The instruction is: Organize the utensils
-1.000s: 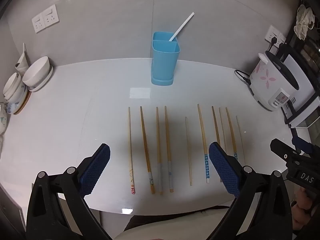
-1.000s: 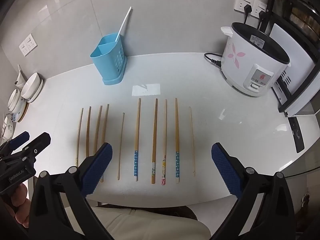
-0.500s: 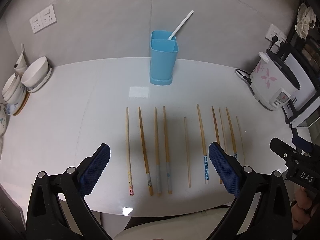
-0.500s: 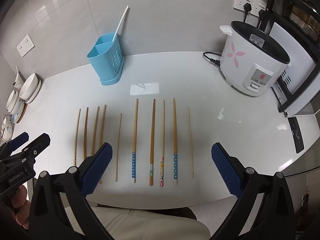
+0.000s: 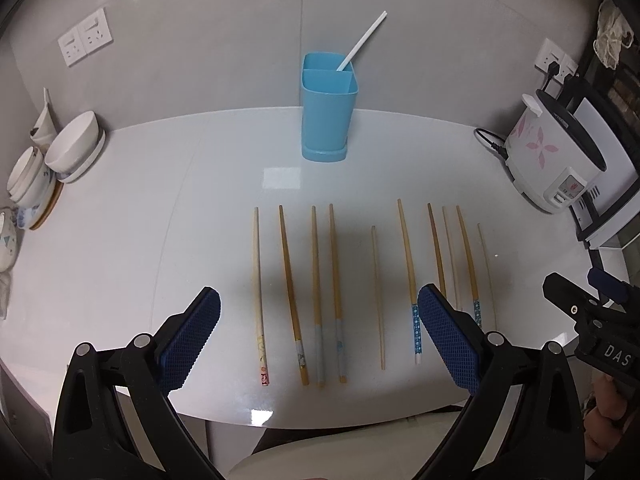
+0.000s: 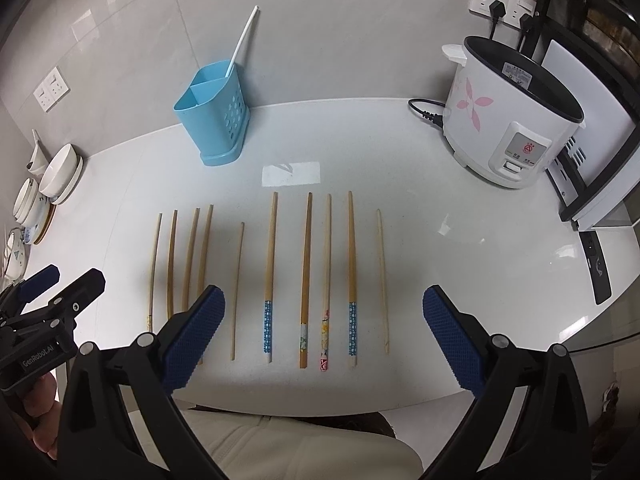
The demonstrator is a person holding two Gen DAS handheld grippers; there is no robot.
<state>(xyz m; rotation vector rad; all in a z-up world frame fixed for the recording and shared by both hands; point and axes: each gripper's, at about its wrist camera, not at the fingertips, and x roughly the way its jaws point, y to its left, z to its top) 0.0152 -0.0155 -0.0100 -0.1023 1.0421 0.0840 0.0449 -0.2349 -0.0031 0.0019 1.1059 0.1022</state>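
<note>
Each hand-held gripper, left and right, gapes wide, empty

Chopstick handles behind the left hand-held gripper pad; holder's inside unseen.

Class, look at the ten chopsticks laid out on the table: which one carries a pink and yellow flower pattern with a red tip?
The floral chopstick, third from the right in the right wrist view, lying between a plain-banded one and a blue-dotted chopstick. No other shows pink.
</note>
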